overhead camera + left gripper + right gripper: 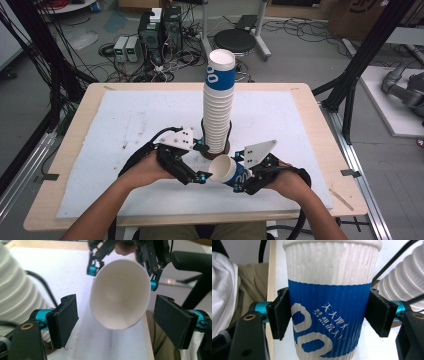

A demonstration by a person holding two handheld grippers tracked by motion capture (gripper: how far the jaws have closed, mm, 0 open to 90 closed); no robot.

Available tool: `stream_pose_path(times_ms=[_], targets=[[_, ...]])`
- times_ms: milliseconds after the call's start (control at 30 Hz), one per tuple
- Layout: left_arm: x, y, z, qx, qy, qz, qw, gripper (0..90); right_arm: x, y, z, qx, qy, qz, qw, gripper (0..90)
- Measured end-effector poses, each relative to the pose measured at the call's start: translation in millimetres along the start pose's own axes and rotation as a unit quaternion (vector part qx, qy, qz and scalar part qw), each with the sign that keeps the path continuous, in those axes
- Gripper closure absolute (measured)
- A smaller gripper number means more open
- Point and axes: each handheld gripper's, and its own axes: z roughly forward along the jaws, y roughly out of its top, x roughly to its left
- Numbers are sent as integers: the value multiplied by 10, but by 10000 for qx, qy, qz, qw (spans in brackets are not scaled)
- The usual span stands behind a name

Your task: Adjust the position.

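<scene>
One tall stack of cups (218, 105), one loose cup (229, 170), one white mat (125, 130) and two grippers.

A table (70, 165) carries a white mat (125, 150), and near the middle of that mat rises the cup stack (218, 100), leaning slightly to the right at its top. Just before the stack, toward the person, lies the single cup (227, 170), tipped on its side with its mouth to the left. The right gripper (239, 186) sits right of that cup, its pads pressed on either side of the cup's wall. The left gripper (202, 177) is just left of the mouth, jaws parted either side of it. Behind the table, on the floor, sit boxes and cables (150, 45) and a stool (235, 40).
</scene>
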Motion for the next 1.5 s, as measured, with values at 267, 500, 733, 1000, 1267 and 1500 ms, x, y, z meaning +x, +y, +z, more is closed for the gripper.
stream_pose_path(times_ms=[267, 500, 733, 1000, 1267, 1500], targets=[[16, -306, -199, -818, 522, -448, 9943, 186, -43, -229, -58, -600, -153, 463, 9970, 285], [44, -590, -350, -1459, 1040, -742, 9810, 183, -69, -462, -154, -1189, -605, 854, 9874, 282], [92, -847, -425, -1789, 1479, -1008, 9674, 183, -98, -666, -262, -1614, -1095, 1095, 9747, 280], [130, -1038, -456, -2004, 1826, -1197, 9551, 183, -133, -875, -362, -1958, -1674, 1382, 9563, 280], [127, -1168, -495, -2174, 2161, -1206, 9442, 183, -145, -1023, -468, -2232, -2170, 1628, 9363, 279], [98, -1256, -532, -2147, 2367, -1193, 9400, 183, -149, -1086, -528, -2316, -2409, 1744, 9262, 276]])
